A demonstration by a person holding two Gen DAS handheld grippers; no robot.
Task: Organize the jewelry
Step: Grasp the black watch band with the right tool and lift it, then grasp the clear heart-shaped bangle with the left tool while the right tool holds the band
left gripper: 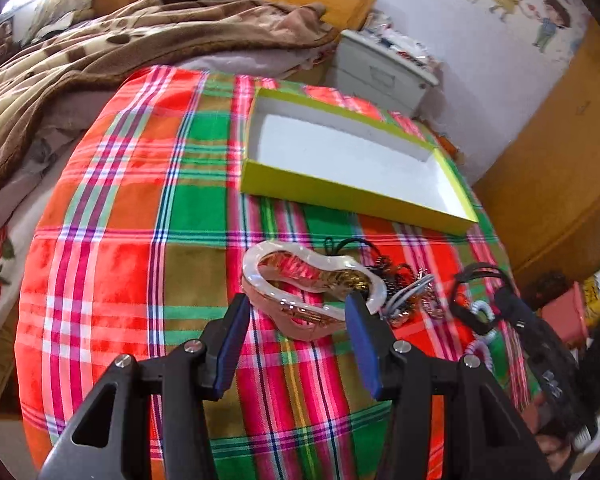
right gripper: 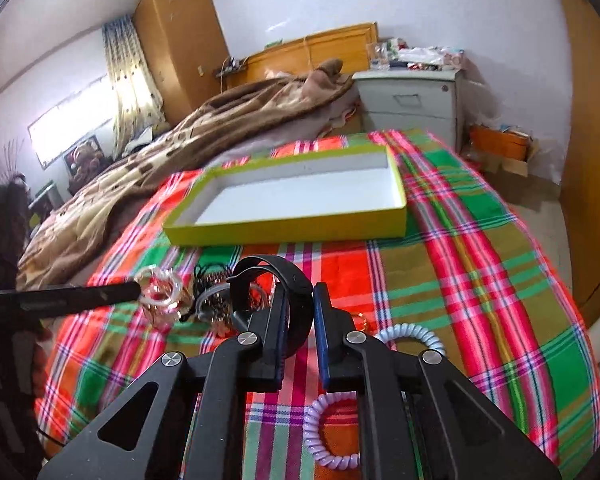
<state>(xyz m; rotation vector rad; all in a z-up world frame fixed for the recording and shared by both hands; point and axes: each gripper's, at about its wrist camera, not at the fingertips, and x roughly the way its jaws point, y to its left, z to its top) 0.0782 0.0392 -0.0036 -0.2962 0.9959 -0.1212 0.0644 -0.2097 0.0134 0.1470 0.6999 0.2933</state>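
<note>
A shallow yellow-green box (left gripper: 340, 194) (right gripper: 284, 230) with a white inside stands open on the plaid cloth. My left gripper (left gripper: 298, 306) is open, its jaws on either side of a pearly white wavy hair clip (left gripper: 300, 276) in a pile of jewelry (left gripper: 412, 292). My right gripper (right gripper: 300, 300) is shut on a black watch band (right gripper: 288, 280), also seen in the left wrist view (left gripper: 500, 300). The clip shows at the left finger's tip in the right wrist view (right gripper: 160, 292). Coiled hair ties, pale blue (right gripper: 412, 336) and lilac (right gripper: 320, 432), lie under my right gripper.
The plaid cloth (left gripper: 140, 240) covers a raised surface beside a bed with a brown blanket (left gripper: 100, 52). A white drawer cabinet (right gripper: 412, 100) stands behind, wooden wardrobes (right gripper: 592, 160) at the right. Black cords and chains (right gripper: 212, 288) lie tangled in the pile.
</note>
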